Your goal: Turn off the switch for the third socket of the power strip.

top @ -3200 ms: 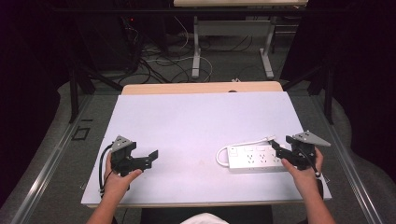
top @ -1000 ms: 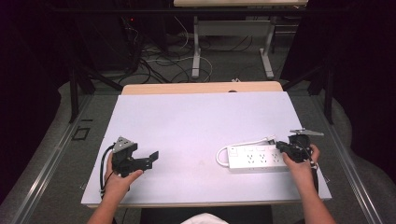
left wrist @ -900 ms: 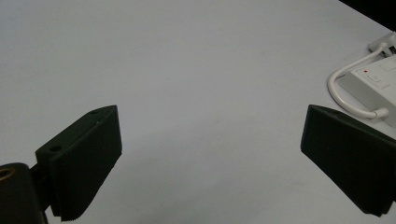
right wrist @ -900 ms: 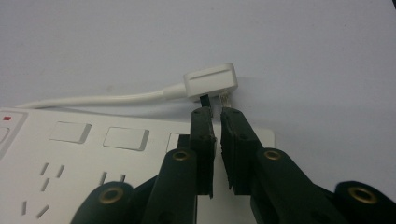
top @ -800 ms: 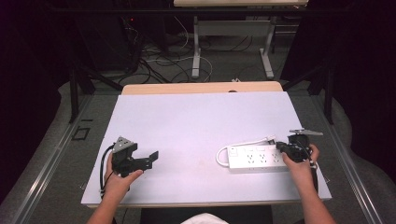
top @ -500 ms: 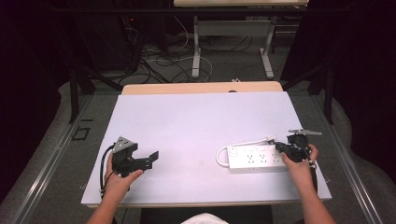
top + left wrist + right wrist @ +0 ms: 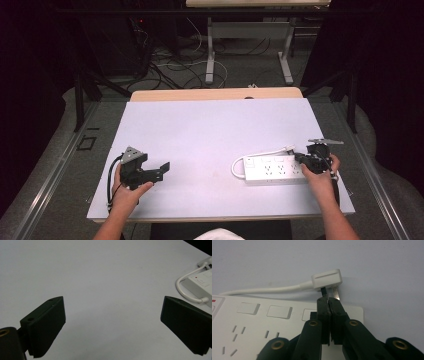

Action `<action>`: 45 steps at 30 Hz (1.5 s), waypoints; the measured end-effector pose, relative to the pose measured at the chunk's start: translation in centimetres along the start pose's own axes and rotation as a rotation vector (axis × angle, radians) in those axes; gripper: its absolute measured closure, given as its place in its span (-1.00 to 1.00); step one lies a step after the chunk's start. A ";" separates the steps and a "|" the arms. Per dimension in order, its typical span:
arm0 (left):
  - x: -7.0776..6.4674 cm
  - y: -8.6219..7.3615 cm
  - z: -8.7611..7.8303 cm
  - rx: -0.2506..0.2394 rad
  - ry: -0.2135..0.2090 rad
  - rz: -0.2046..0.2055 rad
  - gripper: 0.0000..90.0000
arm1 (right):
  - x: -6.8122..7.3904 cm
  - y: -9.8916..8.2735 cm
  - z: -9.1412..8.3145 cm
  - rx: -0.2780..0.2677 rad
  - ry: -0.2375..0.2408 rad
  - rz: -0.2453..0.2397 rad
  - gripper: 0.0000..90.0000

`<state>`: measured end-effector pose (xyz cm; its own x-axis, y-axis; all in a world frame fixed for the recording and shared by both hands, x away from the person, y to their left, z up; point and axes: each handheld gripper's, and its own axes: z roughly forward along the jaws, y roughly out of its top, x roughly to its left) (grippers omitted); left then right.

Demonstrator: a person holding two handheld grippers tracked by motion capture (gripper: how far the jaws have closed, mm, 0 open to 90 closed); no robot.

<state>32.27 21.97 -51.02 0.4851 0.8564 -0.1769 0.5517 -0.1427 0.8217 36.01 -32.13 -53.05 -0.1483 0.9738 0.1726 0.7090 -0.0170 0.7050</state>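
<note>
I hold a black gripper in each hand over a white table (image 7: pixel 210 130). My right gripper (image 7: pixel 328 301) has its jaws pressed together, resting over the far end of a white power strip (image 7: pixel 275 171) that lies at the table's near right. The jaw tips sit just at the metal prongs of the strip's own white plug (image 7: pixel 327 280), which lies on the table beyond the strip's edge; I cannot tell whether they pinch a prong. My left gripper (image 7: pixel 112 322) hovers at the near left with its jaws spread wide over bare table, well apart from the strip.
</note>
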 end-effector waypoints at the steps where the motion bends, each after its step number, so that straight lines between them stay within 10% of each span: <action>1: 0.0 0.0 0.0 0.000 0.000 0.000 -0.88 | 0.0 0.0 0.0 0.001 0.001 0.002 0.97; 45: 0.1 -0.1 0.1 0.009 0.009 -0.001 -0.86 | 0.0 -0.1 0.2 0.006 -0.012 -0.012 1.00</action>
<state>32.30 22.00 -51.11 0.4785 0.8608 -0.1735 0.5583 -0.1457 0.8168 36.03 -32.11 -53.24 -0.1489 0.9765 0.1559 0.7113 -0.0038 0.7029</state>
